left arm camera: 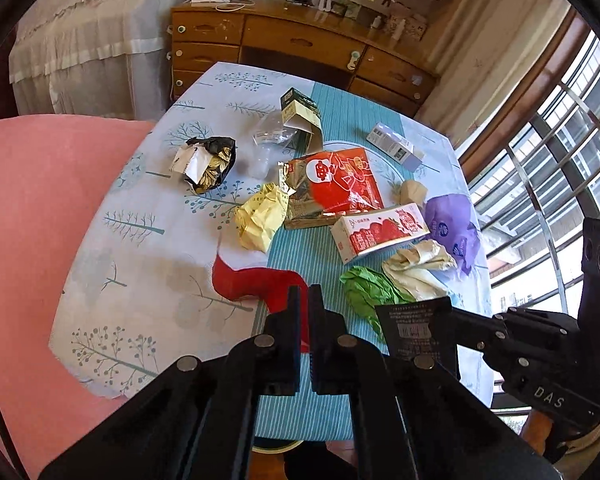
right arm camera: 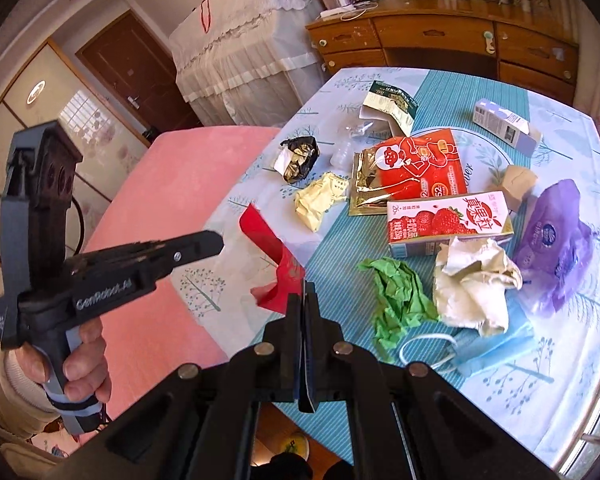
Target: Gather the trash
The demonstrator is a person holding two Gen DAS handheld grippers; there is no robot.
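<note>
Trash lies across the table [left arm camera: 148,288]: a strawberry milk carton [left arm camera: 380,232] [right arm camera: 448,220], a red-orange packet [left arm camera: 344,180] [right arm camera: 420,168], yellow crumpled paper [left arm camera: 260,220] [right arm camera: 320,200], green paper [left arm camera: 368,292] [right arm camera: 400,300], a white tissue wad [left arm camera: 416,268] [right arm camera: 472,288], a purple bag [left arm camera: 452,224] [right arm camera: 556,248]. My left gripper [left arm camera: 304,292] is shut on a red plastic strip [left arm camera: 252,280] [right arm camera: 268,248] above the table's near edge. My right gripper [right arm camera: 305,292] is shut on a thin black card [left arm camera: 420,332] [right arm camera: 308,360], seen edge-on.
Further back lie a black foil wrapper [left arm camera: 208,164], a clear plastic cup [left arm camera: 268,140], a green-and-cream box [left arm camera: 300,116] and a lilac box [left arm camera: 396,144]. A blue face mask [right arm camera: 488,352] lies near the right edge. A pink chair [left arm camera: 32,220] stands left; a wooden dresser [left arm camera: 300,44] behind.
</note>
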